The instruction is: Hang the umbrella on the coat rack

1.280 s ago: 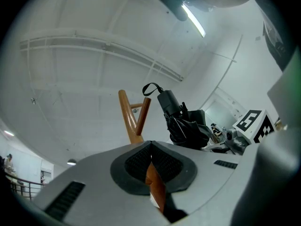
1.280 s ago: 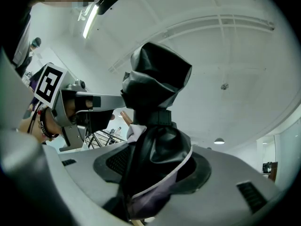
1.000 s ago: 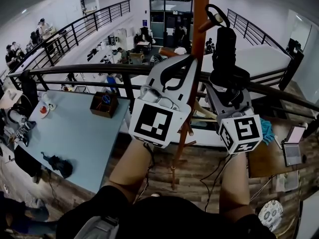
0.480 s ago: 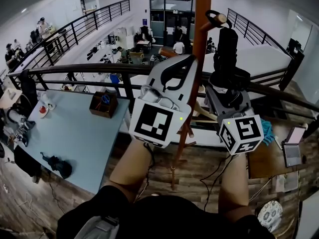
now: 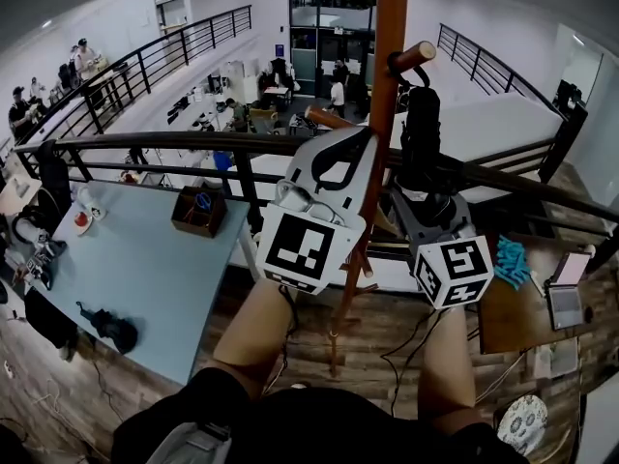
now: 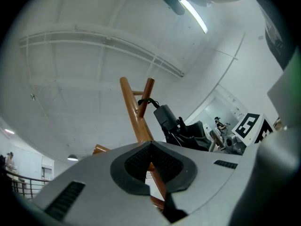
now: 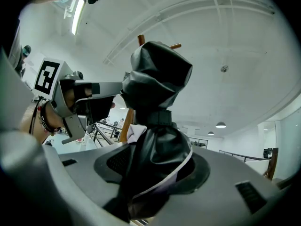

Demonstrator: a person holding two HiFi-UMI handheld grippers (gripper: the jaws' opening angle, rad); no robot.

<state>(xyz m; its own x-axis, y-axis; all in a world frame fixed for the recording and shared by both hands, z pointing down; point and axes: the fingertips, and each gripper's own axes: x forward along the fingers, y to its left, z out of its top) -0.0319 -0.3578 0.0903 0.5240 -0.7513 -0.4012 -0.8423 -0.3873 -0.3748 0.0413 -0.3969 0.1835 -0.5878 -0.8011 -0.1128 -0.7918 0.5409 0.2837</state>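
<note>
The brown wooden coat rack [image 5: 390,27] stands just ahead of me, with a peg [image 5: 414,56] slanting up to the right. The folded black umbrella [image 5: 421,133] stands upright beside the pole, and its strap loops around that peg. My right gripper [image 5: 426,189] is shut on the umbrella's lower part. The right gripper view shows the jaws [image 7: 155,159] clamped on the black fabric [image 7: 157,79]. My left gripper [image 5: 356,138] is shut and empty, just left of the pole. Its own view [image 6: 149,147] shows the rack [image 6: 134,112] and umbrella [image 6: 171,121] beyond it.
A dark railing [image 5: 145,141] runs across behind the rack, over a lower floor with people. A light blue table [image 5: 145,259] with a wooden box [image 5: 200,208] lies at left. A wooden desk with a laptop [image 5: 566,298] stands at right.
My right gripper has sunk a little with the umbrella, so the umbrella's top sits lower below the peg. The left gripper has stayed put.
</note>
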